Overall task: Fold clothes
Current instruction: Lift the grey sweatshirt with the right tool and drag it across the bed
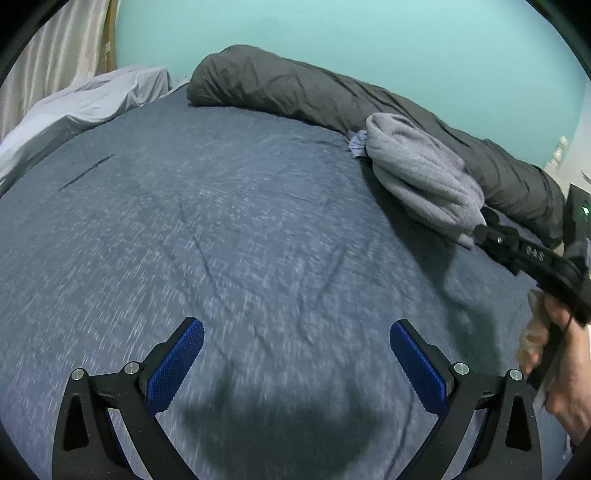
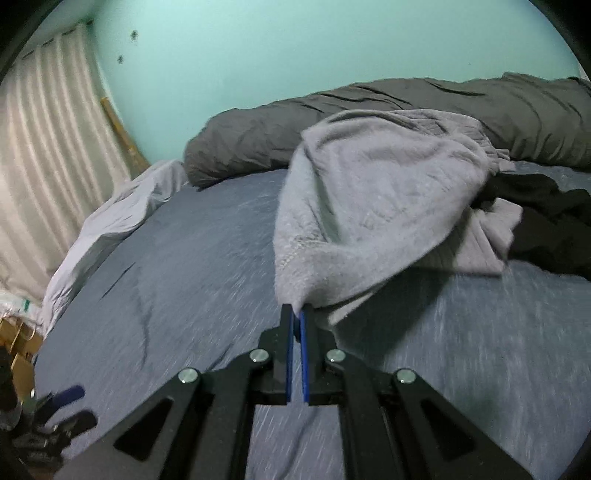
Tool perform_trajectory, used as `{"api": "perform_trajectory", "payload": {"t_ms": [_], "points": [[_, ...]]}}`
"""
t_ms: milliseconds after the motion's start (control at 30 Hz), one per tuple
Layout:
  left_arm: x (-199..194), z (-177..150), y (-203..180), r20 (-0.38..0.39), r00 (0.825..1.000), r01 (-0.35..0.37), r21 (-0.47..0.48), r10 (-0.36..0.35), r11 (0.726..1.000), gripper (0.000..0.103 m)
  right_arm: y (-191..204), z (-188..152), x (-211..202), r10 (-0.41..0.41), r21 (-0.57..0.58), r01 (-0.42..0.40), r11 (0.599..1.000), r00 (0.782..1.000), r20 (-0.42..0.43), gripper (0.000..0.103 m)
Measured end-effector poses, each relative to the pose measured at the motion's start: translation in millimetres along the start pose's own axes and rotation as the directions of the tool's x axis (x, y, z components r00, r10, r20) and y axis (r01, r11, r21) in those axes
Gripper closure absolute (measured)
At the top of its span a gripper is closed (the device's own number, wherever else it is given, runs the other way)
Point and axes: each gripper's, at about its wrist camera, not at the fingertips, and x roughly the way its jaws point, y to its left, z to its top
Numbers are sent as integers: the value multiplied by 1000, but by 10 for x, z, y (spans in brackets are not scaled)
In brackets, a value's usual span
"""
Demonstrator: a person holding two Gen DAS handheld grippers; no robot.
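Right wrist view: the right gripper is sitting low centre, its blue-padded jaws pinched together on an edge of the pale grey fleecy garment. The fabric is rising from the pinch up toward the centre and upper right of the frame, so part of it is hanging lifted from the grip. Its far end is trailing on the blue-grey heathered bedsheet, beside a crumpled black garment at the right edge. An edge grip like this is probably meant to drag the piece out onto the flat sheet for spreading.

Left wrist view: the left gripper is hovering at the bottom of the frame with its blue-padded jaws spread wide, holding nothing. Only the bedsheet is lying beneath it. It is likely waiting to take a second edge. The same garment is showing at the right of this frame, with the right gripper's black body just below it.

A long dark grey rolled duvet is lying across the top of both frames against the turquoise wall, leaving the middle of the bed free as a working surface. A small bluish scrap is peeking out beside the fleece; motion blur is making it hard to identify.

Folding proper is not yet begun.
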Motion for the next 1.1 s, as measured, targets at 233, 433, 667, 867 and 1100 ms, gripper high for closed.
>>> {"api": "perform_trajectory", "payload": {"t_ms": [233,433,667,867,1100], "points": [[-666,-291,-118,41,999,30,22,-31,999,0,397,-513,-877,48,-12,-48,999,999,3,100],[-1244,-590,-187,42,997,62,33,-63,998,0,682,-987,-1514,28,-23,-29,999,999,-24,100],[-1857,-827,-270,63,994,87,68,-92,994,0,932,-1555,-2131,37,1,-37,999,999,-38,100],[-2194,-1000,-400,72,992,97,107,-105,990,0,1087,-2044,-2545,53,24,-51,998,997,-56,100],[-2261,-1158,-606,39,990,129,149,-137,980,0,961,-2413,-2608,37,98,-24,995,991,-128,99]]}}
